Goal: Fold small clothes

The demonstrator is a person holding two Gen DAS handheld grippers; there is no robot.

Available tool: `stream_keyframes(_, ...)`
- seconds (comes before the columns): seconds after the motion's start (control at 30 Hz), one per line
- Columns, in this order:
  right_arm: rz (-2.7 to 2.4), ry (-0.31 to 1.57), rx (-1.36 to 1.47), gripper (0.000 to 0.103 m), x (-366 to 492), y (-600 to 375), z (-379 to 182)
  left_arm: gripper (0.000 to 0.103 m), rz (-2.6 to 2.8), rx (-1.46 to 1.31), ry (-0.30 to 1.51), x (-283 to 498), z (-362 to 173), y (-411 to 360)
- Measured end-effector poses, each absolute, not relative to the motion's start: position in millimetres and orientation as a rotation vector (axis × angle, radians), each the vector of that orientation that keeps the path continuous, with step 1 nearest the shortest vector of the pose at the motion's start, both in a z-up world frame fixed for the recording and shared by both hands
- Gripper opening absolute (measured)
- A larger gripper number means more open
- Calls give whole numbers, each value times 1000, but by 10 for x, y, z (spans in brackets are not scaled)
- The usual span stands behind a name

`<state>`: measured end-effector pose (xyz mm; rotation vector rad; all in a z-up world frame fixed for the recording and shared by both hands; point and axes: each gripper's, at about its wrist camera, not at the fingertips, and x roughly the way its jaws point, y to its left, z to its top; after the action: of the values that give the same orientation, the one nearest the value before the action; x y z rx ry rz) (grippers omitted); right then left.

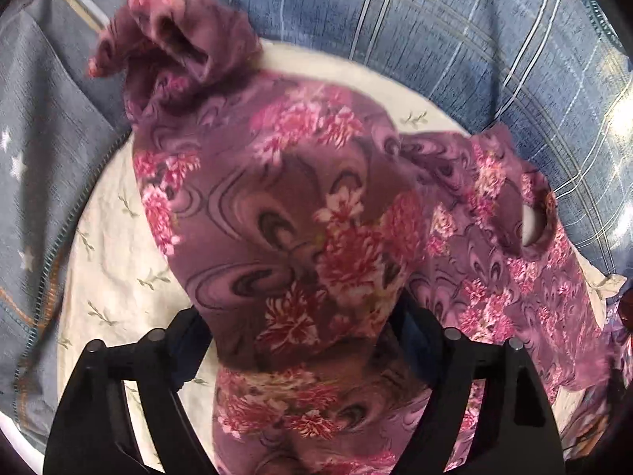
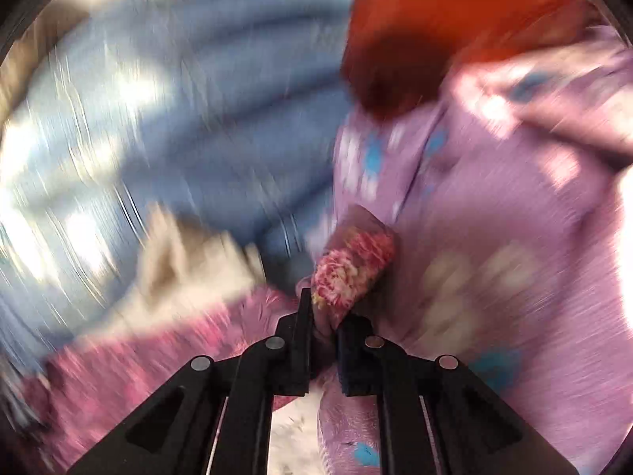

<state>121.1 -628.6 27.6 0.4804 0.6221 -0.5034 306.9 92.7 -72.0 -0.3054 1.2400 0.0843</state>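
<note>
**Floral garment gripped at one end**

The right gripper (image 2: 322, 316) is clenched on a bunched corner of the purple floral garment (image 1: 300, 213). The left gripper (image 1: 304, 336) stands spread, cloth draped between its fingers. Beyond, the garment lies across a cream cloth (image 1: 107, 245) over blue plaid bedding (image 1: 455, 39).

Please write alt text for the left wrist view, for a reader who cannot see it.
A purple garment with pink flowers fills the view, draped between the wide-set black fingers of the left gripper. It lies over a cream cloth on blue plaid bedding.
</note>
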Motion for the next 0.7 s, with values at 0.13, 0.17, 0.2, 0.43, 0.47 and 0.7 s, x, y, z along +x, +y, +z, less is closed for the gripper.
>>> stream_keyframes(0.13, -546, 575, 456, 8, 1097, -6437, 625, 83, 73, -291, 1208, 3032, -615, 980)
stream_keyframes(0.17, -564, 605, 436, 8, 1136, -6449, 605, 83, 72, -301, 1214, 3029, -625, 1002)
stream_keyframes(0.2, -580, 636, 420, 8, 1178, -6451, 544, 83, 72, -315, 1220, 3031, -639, 1035)
stream_keyframes(0.43, -606, 701, 440, 9, 1272, -6478, 71, 83, 53, -403, 1238, 3209, -633, 1209)
stream_keyframes(0.47, -605, 702, 435, 9, 1298, -6470, 58, 83, 41, -434, 1227, 3222, -589, 1256)
stream_keyframes(0.7, -627, 715, 370, 9, 1451, -6362, 113, 84, 62, -431, 1103, 3003, -226, 1539)
